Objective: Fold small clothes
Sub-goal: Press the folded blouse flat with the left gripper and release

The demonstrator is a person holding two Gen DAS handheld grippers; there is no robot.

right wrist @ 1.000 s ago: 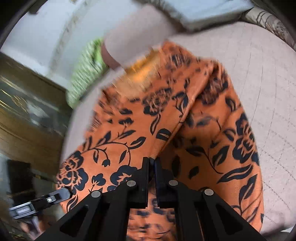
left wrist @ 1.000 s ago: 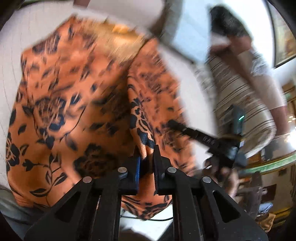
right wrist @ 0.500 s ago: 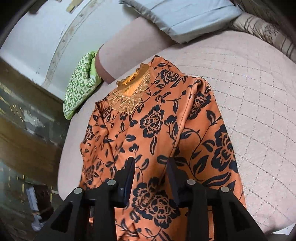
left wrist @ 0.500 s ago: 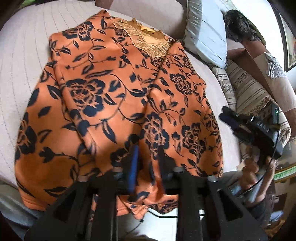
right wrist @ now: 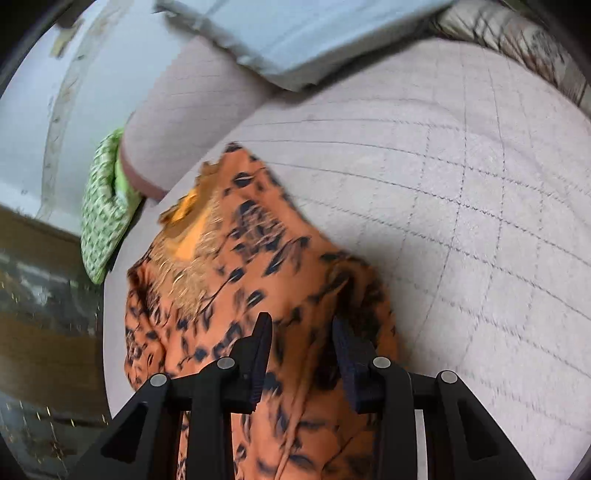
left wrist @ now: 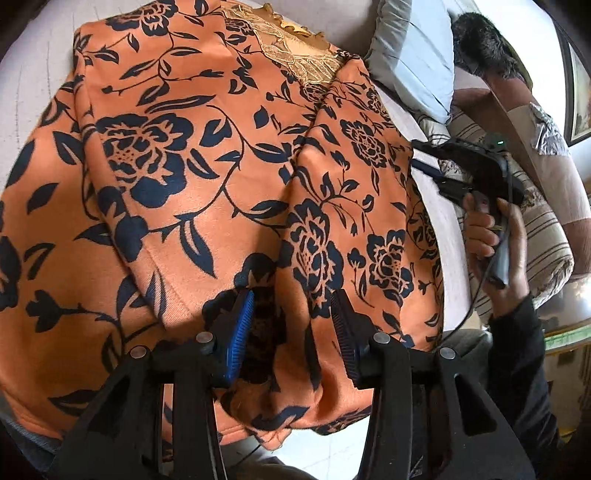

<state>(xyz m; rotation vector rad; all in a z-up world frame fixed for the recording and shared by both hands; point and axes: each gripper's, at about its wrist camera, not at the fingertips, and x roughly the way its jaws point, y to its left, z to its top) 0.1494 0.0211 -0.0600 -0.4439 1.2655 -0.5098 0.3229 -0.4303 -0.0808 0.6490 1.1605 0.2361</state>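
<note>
An orange top with a black flower print [left wrist: 207, 177] lies spread on a pale quilted sofa seat [left wrist: 29, 77], lace neckline at the far end. My left gripper [left wrist: 291, 314] is open, its jaws wide apart just above the hem, holding nothing. The right gripper shows in the left wrist view [left wrist: 476, 166], held in a hand to the right of the top. In the right wrist view the top [right wrist: 229, 295] is blurred and my right gripper [right wrist: 301, 332] is open above its right side, empty.
A light blue cushion [left wrist: 413, 55] leans at the sofa back, also in the right wrist view [right wrist: 295, 33]. A green patterned cushion [right wrist: 107, 206] sits at the far left. A person [left wrist: 517, 96] sits on the striped sofa part to the right. Bare quilted seat [right wrist: 480, 184] lies right of the top.
Both grippers were shut on the hem a second ago; both have opened and let the top go. The top now lies flat. The right gripper has drawn away to the right.
</note>
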